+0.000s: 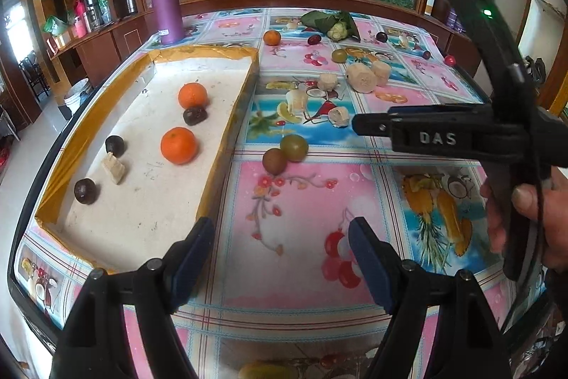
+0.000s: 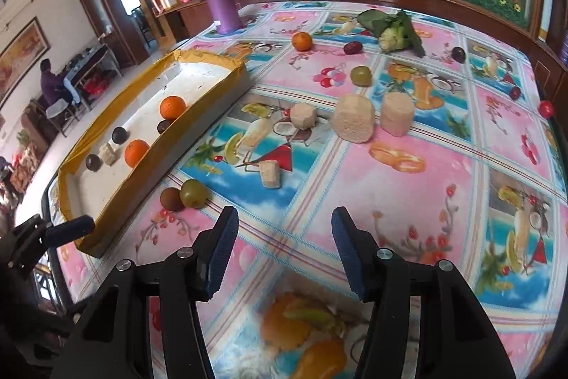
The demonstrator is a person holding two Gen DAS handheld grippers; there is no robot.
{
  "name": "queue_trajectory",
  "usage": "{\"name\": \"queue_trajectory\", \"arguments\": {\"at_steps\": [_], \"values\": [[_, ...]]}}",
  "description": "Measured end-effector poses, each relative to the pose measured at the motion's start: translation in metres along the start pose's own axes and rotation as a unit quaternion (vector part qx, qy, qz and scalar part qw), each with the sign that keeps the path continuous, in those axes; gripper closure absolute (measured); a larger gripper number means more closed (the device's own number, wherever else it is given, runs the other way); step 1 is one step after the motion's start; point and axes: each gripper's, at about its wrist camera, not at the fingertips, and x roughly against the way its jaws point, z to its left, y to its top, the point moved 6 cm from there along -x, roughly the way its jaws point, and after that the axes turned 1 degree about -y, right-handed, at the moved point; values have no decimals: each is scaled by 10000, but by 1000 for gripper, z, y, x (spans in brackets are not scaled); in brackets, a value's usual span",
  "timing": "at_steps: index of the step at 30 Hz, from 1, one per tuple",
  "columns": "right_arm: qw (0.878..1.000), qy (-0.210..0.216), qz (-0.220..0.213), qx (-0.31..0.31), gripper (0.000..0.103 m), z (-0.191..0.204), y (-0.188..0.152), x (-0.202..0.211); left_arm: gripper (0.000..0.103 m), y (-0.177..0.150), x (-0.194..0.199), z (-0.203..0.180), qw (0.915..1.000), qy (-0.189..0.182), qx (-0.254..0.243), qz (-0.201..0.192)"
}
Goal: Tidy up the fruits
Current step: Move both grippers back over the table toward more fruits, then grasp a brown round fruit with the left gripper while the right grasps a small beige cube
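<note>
The white tray [image 1: 149, 201] with yellow edges sits on the flowery table [image 1: 294, 208]. Inside the tray lie two oranges [image 1: 178, 145], three dark plums [image 1: 85, 191] and a pale fruit chunk [image 1: 114, 168]. Just beside the tray rest a brown fruit [image 2: 171, 199] and a green fruit [image 2: 193, 193], touching. The left tongs [image 1: 280, 247] are open and hold nothing. The right tongs [image 2: 284, 233] are open and empty too.

Right gripper [image 2: 284, 219]: jaws parted, nothing held between. Ahead-left, 1 brown fruit [image 2: 171, 199] is seen touching 1 green fruit [image 2: 193, 193]; tray [image 2: 209, 102] farther left, 2 oranges inside.
</note>
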Motion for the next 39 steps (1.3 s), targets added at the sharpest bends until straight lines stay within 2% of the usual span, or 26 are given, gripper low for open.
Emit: {"name": "queue_trajectory", "arguments": {"at_steps": [2,5,8,9,12,18,24,28,33,35,39], "values": [[9998,3,101,142,50,3,6,-15,23,-3,0,3,10000,6,20,16],[9992,33,188,340,58,8,10,-30,23,-4,1,8,10000,-21,92,20],[9979,-70,231,594,72,13,12,-39,23,-3,0,9,9999,-29,141,18],[9972,-109,247,700,83,15,12,-40,23,-3,-1,8,9999,-47,145,5],[9966,-150,237,773,88,13,11,-39,23,0,-6,4,9997,-150,186,71],[9987,-182,-4,482,88,-10,-3,-7,24,11,-23,-5,9982,-457,335,216],[9993,-284,-41,225,88,-34,-25,15,30,29,-48,-8,9980,-415,354,314],[9997,-218,1,-65,87,-46,-37,22,43,40,-65,-4,9977,-343,418,397],[9995,-113,-42,-278,87,-53,-41,27,51,45,-68,-5,9983,-379,287,338],[9996,-80,-47,-251,87,-52,-40,28,61,43,-67,-4,9988,-352,185,291],[9998,-4,-36,-197,87,-48,-38,25,64,41,-64,-1,9987,-402,74,288]]}}
